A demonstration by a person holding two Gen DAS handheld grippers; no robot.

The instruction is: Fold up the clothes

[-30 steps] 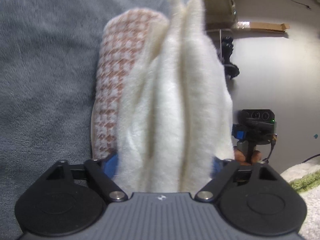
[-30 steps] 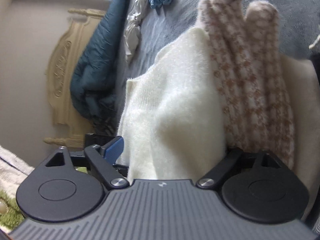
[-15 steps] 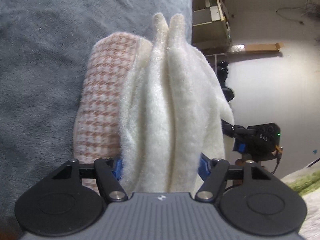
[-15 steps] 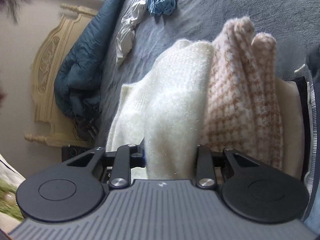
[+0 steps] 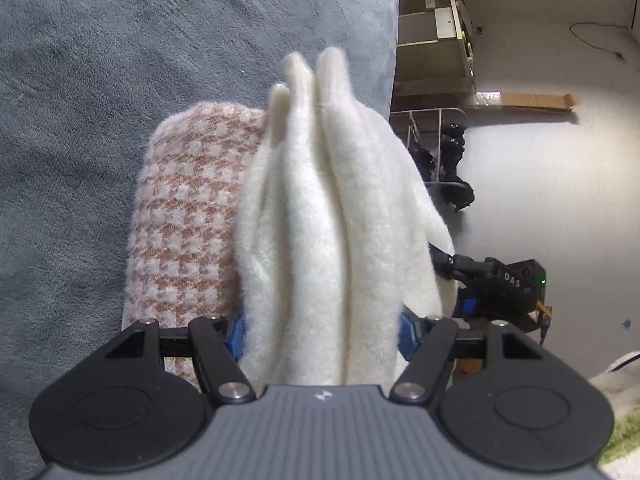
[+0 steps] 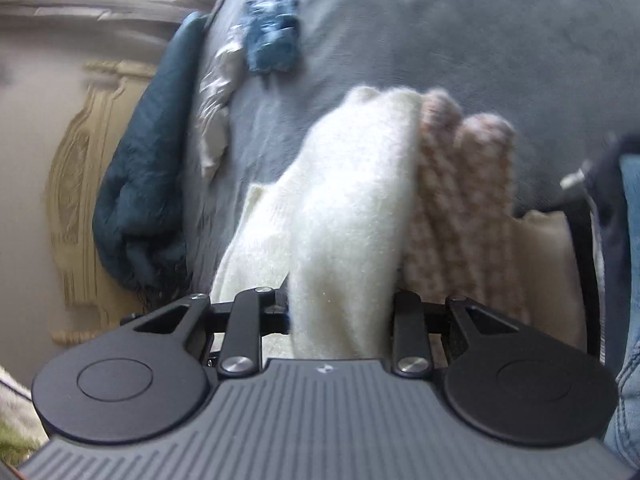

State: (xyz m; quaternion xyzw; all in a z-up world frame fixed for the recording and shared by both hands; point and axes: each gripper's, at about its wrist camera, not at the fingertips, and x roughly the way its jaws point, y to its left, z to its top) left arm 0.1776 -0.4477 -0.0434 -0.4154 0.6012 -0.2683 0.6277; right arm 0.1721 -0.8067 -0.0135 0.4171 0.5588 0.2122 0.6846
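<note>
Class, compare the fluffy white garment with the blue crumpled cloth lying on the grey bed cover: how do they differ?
The white garment is plain cream and fluffy; the blue cloth looks mottled blue. The white garment is gathered in long folds between both grippers; the blue cloth lies loose in a crumpled heap, untouched. Both are over the grey bed cover.

A bedroom in a home. A bed spread with a plush grey blanket [image 6: 460, 40] fills most of both views, and a carved cream headboard [image 6: 76, 200] stands at its end. Loose clothes lie on the bed: a dark teal garment [image 6: 144, 184] and a crumpled blue one [image 6: 272, 40]. A pale floor [image 5: 540, 184] shows beside it.
</note>
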